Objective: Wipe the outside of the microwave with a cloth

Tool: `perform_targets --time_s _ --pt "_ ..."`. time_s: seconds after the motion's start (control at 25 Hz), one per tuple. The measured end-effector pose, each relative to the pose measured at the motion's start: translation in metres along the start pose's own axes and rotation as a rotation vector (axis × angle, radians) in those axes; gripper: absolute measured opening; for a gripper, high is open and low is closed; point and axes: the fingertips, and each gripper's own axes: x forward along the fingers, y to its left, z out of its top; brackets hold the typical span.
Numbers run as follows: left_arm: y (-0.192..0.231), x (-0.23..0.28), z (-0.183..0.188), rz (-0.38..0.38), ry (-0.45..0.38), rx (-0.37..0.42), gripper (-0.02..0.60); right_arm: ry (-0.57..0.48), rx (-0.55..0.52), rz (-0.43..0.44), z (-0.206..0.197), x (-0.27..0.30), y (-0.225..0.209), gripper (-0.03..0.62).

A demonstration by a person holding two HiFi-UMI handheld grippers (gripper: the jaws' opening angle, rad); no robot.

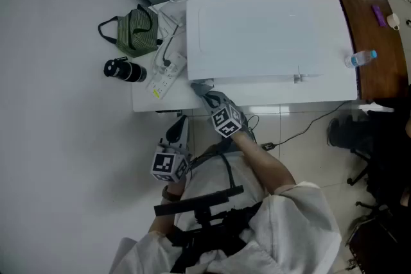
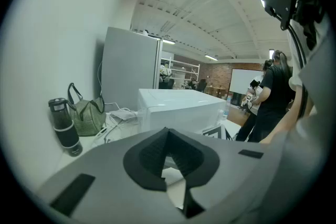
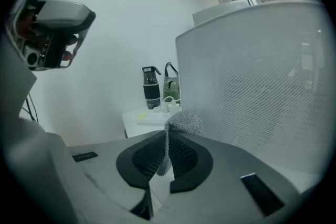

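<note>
The right claw is clamped shut on a small grey cloth, a fold of which sticks up past the tips. In the head view the cloth sits at the front left corner of the microwave, right at the edge of the door. Whether it is pressing on the surface or just short of it cannot be told. The left claw is closed with nothing in it and hangs low, well back from the desk.

The wipe looks to be at the front face. Nothing shows which panels are already done, so the top and sides probably still count as left to do.

The microwave is a white box standing on the white desk, filling most of its right part. Its top is plain and unmarked, and the door window is a fine dotted mesh. No smears or wet streaks show.
</note>
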Motion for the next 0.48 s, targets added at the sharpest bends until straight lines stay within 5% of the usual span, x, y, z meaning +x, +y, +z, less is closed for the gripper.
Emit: perform_targets --time_s 0.2,0.48 --pt "-0.033 0.015 0.017 -0.096 -0.007 0.035 0.032 0.064 0.073 -0.164 -0.046 -0.024 -0.046 0.014" --pt "-0.068 0.030 0.023 -0.215 -0.015 0.103 0.032 0.123 0.257 -0.570 -0.146 -0.138 -0.157 0.014"
